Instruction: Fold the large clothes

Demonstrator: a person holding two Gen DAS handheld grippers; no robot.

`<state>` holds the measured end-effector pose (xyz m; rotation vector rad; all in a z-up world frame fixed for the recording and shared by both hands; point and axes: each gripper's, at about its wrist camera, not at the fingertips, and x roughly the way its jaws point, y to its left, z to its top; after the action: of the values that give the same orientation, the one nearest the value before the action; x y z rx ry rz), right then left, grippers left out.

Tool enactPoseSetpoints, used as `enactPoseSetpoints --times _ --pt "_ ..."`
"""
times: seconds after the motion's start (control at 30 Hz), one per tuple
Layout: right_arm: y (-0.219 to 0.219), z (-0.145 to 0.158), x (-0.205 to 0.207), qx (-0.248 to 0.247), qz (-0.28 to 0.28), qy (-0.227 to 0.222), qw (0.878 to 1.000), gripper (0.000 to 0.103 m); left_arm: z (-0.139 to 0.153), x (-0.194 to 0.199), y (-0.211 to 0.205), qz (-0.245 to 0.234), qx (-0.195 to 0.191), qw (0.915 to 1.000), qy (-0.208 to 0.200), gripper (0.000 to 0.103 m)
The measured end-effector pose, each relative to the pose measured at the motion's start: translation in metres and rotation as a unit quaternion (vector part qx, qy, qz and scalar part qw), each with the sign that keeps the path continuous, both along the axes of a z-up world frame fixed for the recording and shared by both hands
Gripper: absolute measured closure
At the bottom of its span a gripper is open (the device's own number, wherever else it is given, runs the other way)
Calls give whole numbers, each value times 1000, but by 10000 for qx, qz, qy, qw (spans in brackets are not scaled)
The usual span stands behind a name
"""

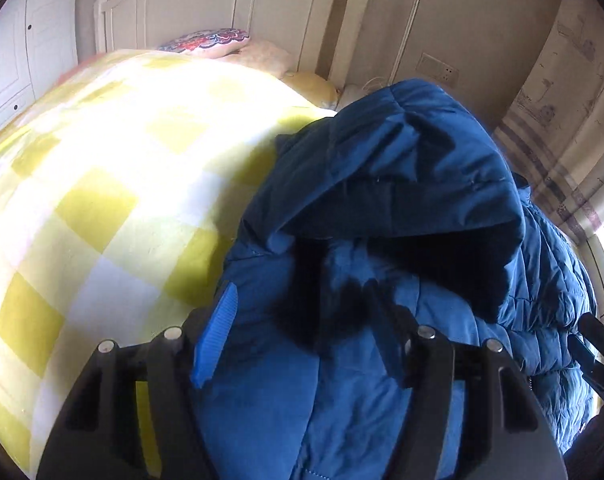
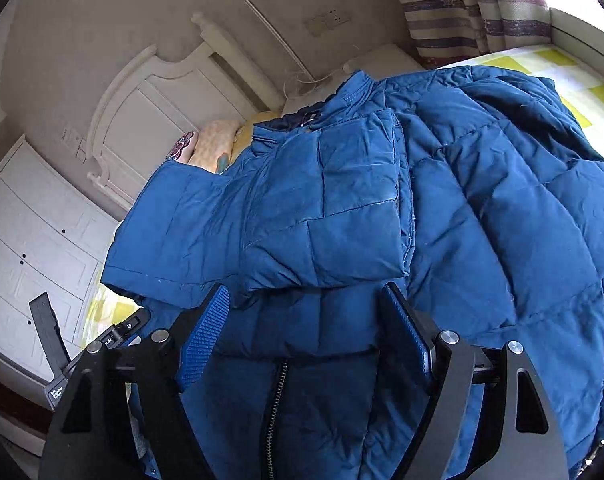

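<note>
Both our grippers, left gripper (image 1: 302, 344) and right gripper (image 2: 306, 328), hovered with jaws apart, gripping nothing, over the blue puffer jacket (image 2: 482, 208) on the bed (image 1: 101, 208), one sleeve (image 2: 261, 216) folded across, further folds seemingly remaining.

Hardly anything can be read. In the right wrist view, the other gripper's black body (image 2: 113, 334) at the lower left carries small white letters near its clamp — something like "AI", cut off and too small to be sure of. Lower on the same black body, a small white label (image 2: 55, 394) bears a few lines of tiny print — illegible. The blue padded jacket (image 2: 482, 208) shows no readable brand or tag in either view.
</note>
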<state>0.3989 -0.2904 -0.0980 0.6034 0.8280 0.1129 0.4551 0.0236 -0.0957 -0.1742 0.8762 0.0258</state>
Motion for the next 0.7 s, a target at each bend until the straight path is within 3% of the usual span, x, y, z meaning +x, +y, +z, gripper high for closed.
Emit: enactPoseSetpoints --times 0.07,0.1,0.13,0.23,0.37,0.43,0.57,0.7 --pt "-1 -3 9 164 -220 -27 9996 32 -6 4 -4 46 169 9998 5 37" --pt "-1 -3 12 259 -288 -87 9992 41 -8 3 -1 65 161 9998 33 36" --pt "-2 -2 15 289 -312 -160 9990 57 -10 4 0 91 124 9999 28 35" --pt "1 17 9 10 -300 -574 9979 76 -12 4 8 221 37 9997 29 28" --pt "-8 64 -20 -655 -294 -1317 9887 79 -16 1 28 445 -342 9984 48 26" --pt "-27 73 -32 -900 -423 -1374 9855 79 -19 1 38 501 -560 9972 52 26" --pt "-77 52 -34 -1024 -633 -894 9887 79 -17 1 40 501 -547 9972 50 25" --pt "-86 15 -32 -1199 -487 -352 9910 79 -14 2 38 500 -535 9973 53 24"
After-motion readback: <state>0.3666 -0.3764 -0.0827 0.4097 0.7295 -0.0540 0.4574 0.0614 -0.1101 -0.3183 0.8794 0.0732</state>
